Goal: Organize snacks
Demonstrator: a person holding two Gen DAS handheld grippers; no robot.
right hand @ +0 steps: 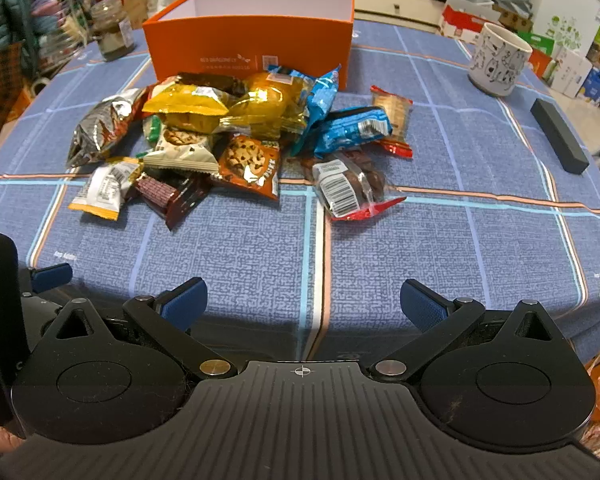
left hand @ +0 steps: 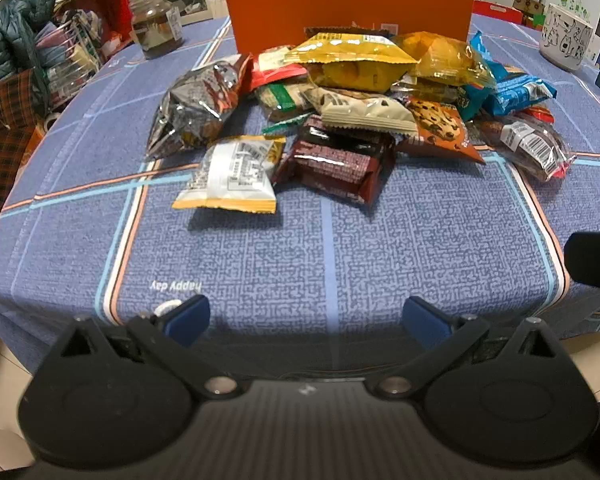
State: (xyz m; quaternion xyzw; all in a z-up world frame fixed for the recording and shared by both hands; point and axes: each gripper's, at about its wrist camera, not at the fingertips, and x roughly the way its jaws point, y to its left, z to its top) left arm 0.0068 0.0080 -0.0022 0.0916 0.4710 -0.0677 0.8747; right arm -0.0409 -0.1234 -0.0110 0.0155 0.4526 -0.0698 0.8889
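A pile of snack packets (left hand: 340, 100) sits mid-frame on a blue checked tablecloth (left hand: 420, 232), touching an orange box (left hand: 348, 8) behind. The left gripper (left hand: 306, 316), jaws wide apart, fills the bottom. A glass jar (left hand: 156, 24) stands upper left.

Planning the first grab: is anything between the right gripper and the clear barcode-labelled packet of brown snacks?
Nothing visible. Only bare blue tablecloth lies between the open right gripper and the clear barcode-labelled packet.

Orange box (left hand: 348, 8) interior hidden frm left view; pkts under yellow bag (left hand: 352, 60) mostly covered — labels unreadable.
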